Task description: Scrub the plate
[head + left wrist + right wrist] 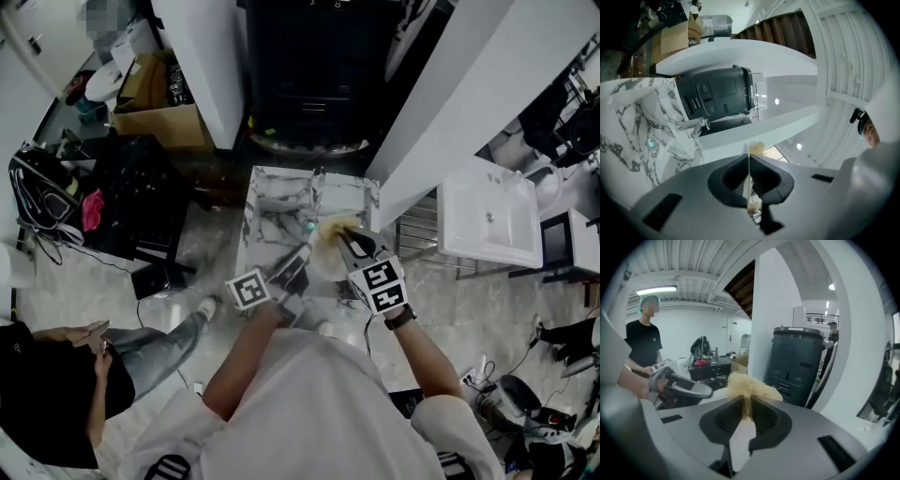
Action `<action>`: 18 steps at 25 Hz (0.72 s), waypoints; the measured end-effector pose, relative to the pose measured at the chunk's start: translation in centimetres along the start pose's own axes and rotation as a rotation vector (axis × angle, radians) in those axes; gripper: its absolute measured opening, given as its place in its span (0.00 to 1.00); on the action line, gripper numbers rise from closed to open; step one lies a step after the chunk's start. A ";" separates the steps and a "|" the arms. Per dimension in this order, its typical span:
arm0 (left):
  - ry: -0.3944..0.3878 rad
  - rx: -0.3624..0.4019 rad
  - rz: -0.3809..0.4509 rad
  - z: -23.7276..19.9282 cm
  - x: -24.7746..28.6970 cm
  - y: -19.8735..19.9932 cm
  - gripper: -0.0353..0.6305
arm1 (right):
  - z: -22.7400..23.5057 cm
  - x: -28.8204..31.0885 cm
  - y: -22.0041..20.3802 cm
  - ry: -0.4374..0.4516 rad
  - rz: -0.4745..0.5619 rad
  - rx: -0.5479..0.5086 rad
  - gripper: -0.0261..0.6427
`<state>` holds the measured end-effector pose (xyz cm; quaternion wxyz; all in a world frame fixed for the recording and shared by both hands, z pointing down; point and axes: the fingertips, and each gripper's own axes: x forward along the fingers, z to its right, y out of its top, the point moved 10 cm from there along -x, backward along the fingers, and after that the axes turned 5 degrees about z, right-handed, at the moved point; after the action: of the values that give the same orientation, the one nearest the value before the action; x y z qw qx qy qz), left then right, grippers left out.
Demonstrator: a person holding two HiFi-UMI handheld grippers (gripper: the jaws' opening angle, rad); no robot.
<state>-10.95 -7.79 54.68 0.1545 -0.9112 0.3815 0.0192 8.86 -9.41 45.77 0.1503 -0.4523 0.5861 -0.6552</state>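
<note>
In the head view a pale round plate [325,258] is held up on edge over the marble table [277,202]. My left gripper [292,270] is shut on its rim. In the left gripper view the plate [748,180] shows as a thin white edge pinched between the jaws. My right gripper [354,246] is shut on a straw-coloured fibre scrubber [339,228], which lies against the plate's upper part. The right gripper view has the scrubber [750,387] bulging out past the jaws of my right gripper [746,405]. A bit of scrubber [757,148] peeks past the plate.
A dark bin [314,75] stands beyond the table between white walls. A white sink [487,220] is at the right, a cardboard box [159,108] at the back left. A seated person [56,375] is at the lower left. A small faucet [699,125] stands on the marble.
</note>
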 end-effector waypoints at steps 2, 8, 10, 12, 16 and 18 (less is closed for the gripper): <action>-0.005 0.003 0.014 0.2 0.1 0.2 0.08 | 2.1 -0.4 -0.5 -0.070 -0.029 0.001 0.12; 0.037 0.043 0.016 -0.4 0.0 1.4 0.08 | -0.7 -2.0 -4.4 0.011 -0.140 0.011 0.12; 0.067 0.038 -0.002 -0.8 -0.1 1.0 0.08 | -2.8 -1.6 -4.0 0.079 -0.124 -0.015 0.12; 0.073 0.028 -0.020 -0.9 -0.1 0.3 0.08 | -3.0 -0.9 -2.8 0.085 -0.082 -0.020 0.12; 0.024 0.037 -0.028 -0.3 0.0 -0.4 0.08 | 0.4 -0.2 -1.6 -0.053 -0.044 -0.017 0.12; 0.026 0.038 -0.015 -0.2 -0.2 -0.2 0.08 | 2.2 -0.6 -2.4 -0.114 -0.072 0.014 0.12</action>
<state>-10.95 -7.61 54.98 0.1671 -0.9110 0.3770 -0.0009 11.69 -9.75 47.47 0.1627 -0.5088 0.5554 -0.6373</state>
